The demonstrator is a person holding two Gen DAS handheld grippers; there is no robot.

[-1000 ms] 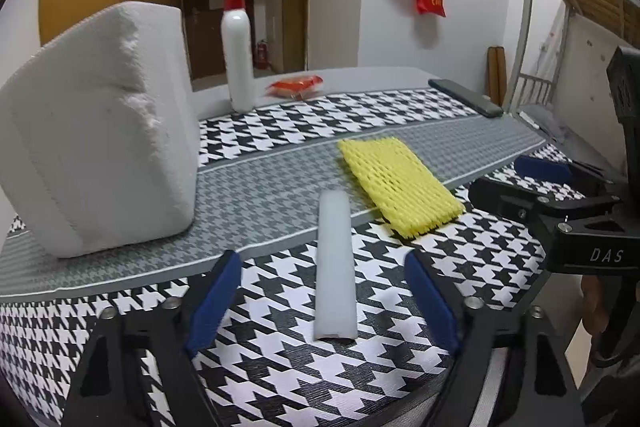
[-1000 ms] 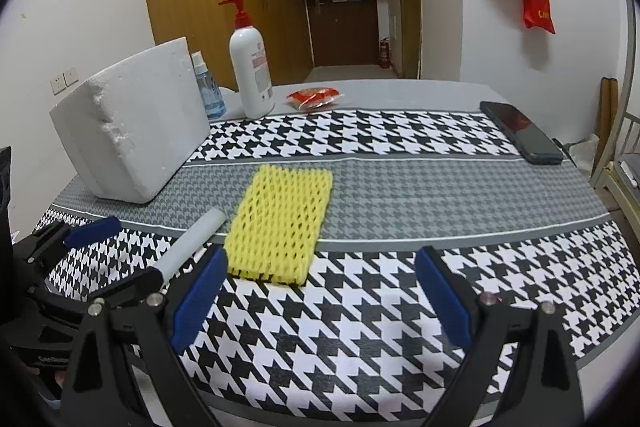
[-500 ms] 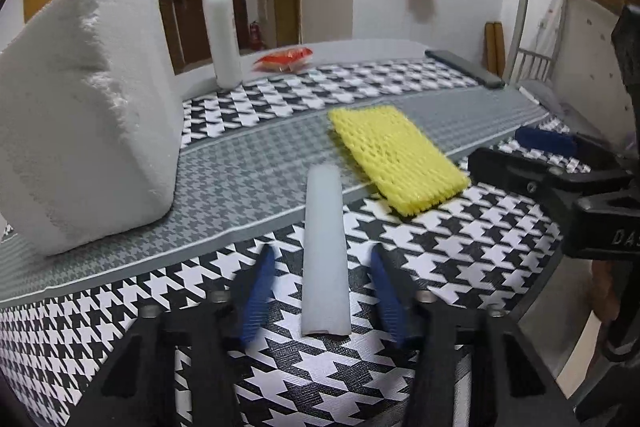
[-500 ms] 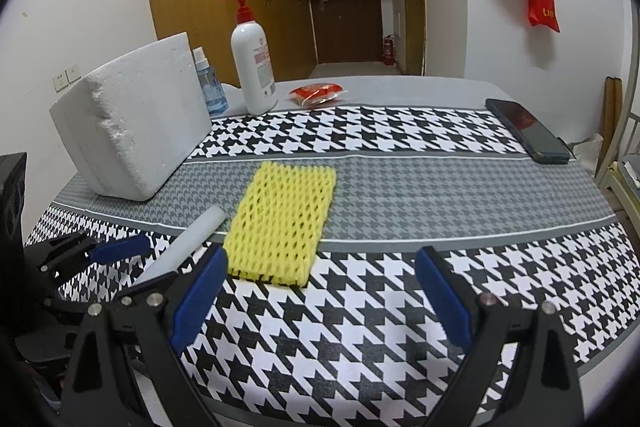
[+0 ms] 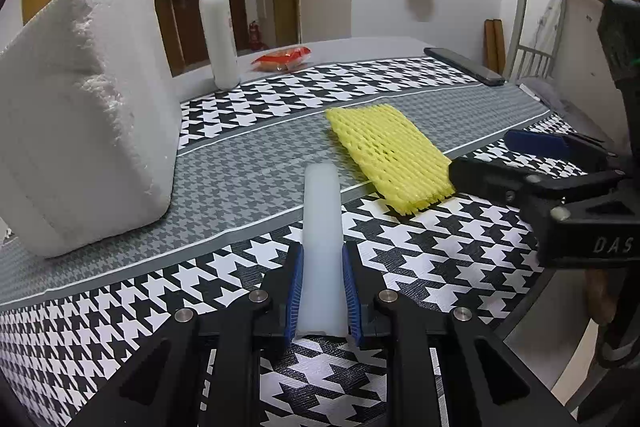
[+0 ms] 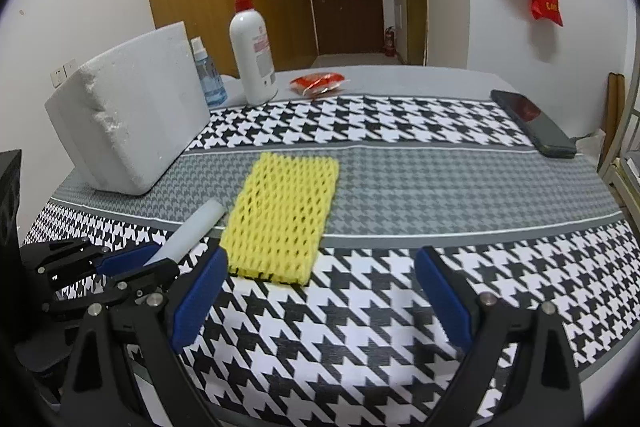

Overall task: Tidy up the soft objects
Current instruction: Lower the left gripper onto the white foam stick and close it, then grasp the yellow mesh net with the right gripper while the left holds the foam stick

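The left claw (image 5: pixel 322 291) is clamped on the near end of a smooth, translucent white foam tube (image 5: pixel 322 227), blue pads (image 5: pixel 297 291) pressed to both its sides. The tube lies flat on the houndstooth-patterned tabletop (image 6: pixel 400 187), its long axis running straight away from the claw toward the grey band. Just beside its far end lies a flat, rectangular yellow foam net (image 6: pixel 282 215) with an open mesh. A chunky, crumbly white styrofoam block (image 5: pixel 80 115) stands to the left. The right claw (image 6: pixel 320 291) hangs wide apart, holding nothing, near the net's front edge.
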